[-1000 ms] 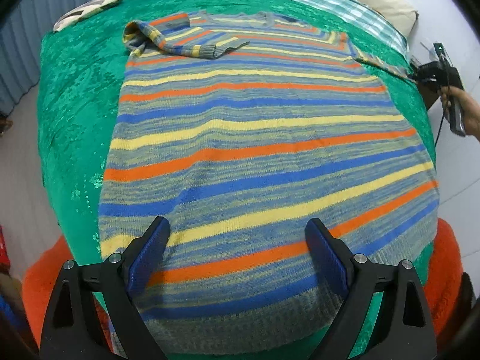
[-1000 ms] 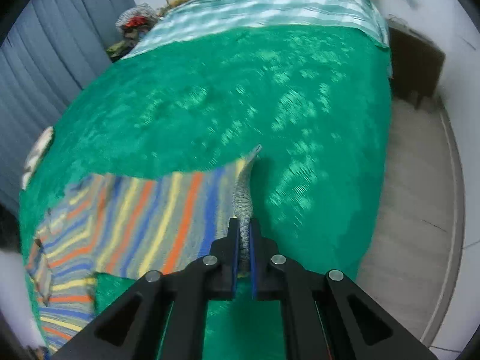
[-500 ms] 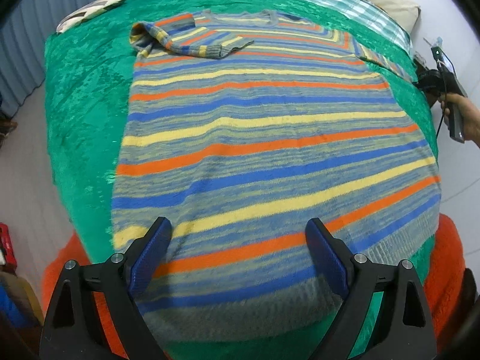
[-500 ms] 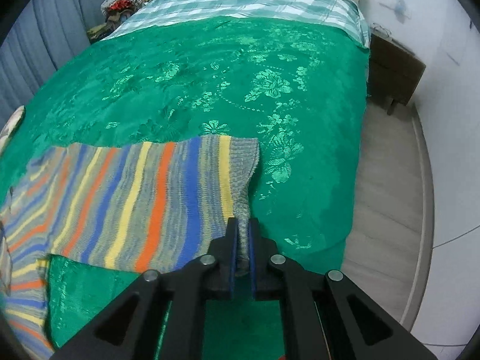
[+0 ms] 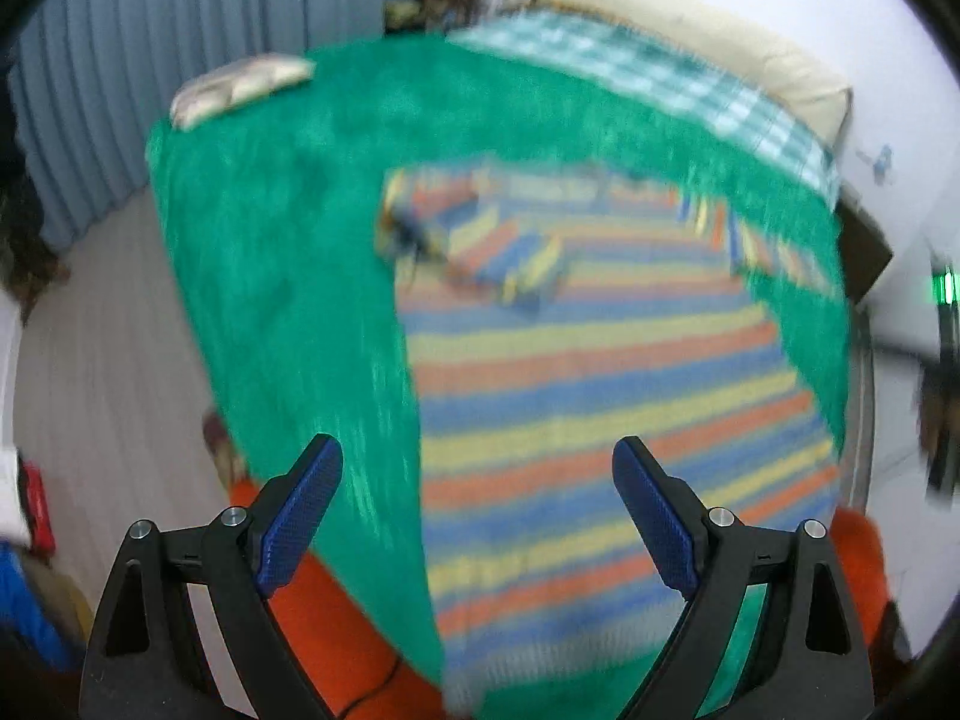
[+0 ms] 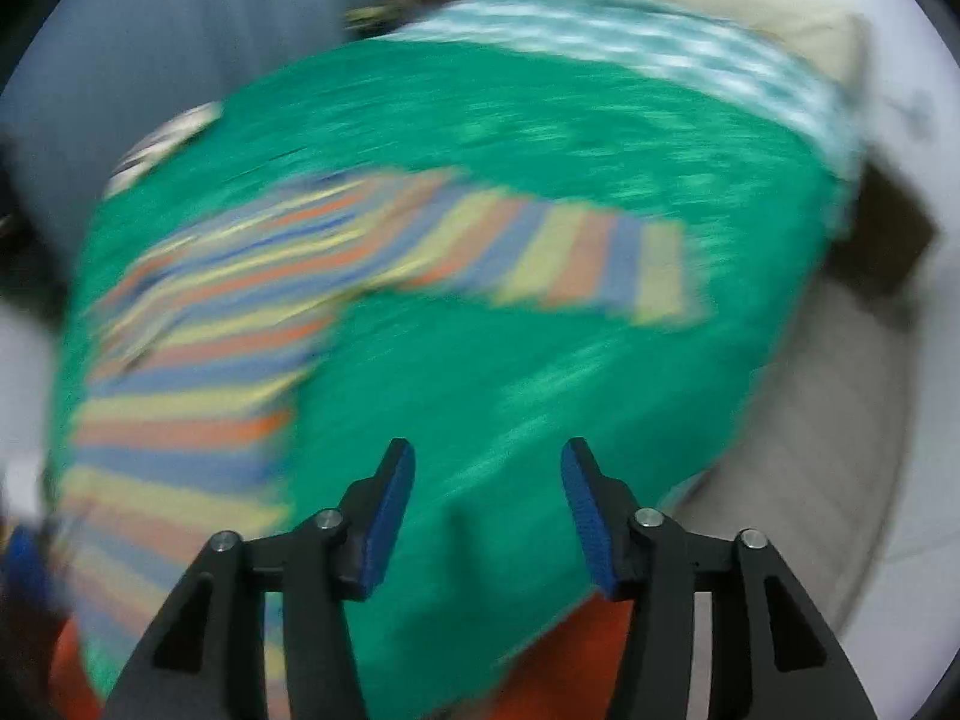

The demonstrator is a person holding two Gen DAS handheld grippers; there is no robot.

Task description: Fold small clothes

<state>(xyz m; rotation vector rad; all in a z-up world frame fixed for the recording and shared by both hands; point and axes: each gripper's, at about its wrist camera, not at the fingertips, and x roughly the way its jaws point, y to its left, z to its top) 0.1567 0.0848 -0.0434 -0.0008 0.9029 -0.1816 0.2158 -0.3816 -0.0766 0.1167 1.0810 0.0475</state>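
Note:
A striped sweater (image 5: 588,372) in orange, blue, yellow and grey lies flat on the green bedspread (image 5: 288,276). Its left sleeve (image 5: 480,240) is folded across the chest. Its right sleeve (image 6: 588,264) lies stretched out flat to the side in the right wrist view. My left gripper (image 5: 477,498) is open and empty, raised above the sweater's hem. My right gripper (image 6: 487,501) is open and empty, above bare bedspread (image 6: 540,390) to the right of the sweater's body (image 6: 180,396). Both views are motion-blurred.
A checked sheet (image 5: 660,84) and a cream pillow (image 5: 720,48) lie at the head of the bed. A small pale cushion (image 5: 240,87) sits at the far left corner. Orange fabric (image 5: 336,618) hangs below the bed's near edge. A dark nightstand (image 6: 888,240) stands at right.
My right gripper has let go of the sleeve cuff, opened and pulled back; the sleeve now lies flat. My left gripper has risen and drawn back from the hem, staying open.

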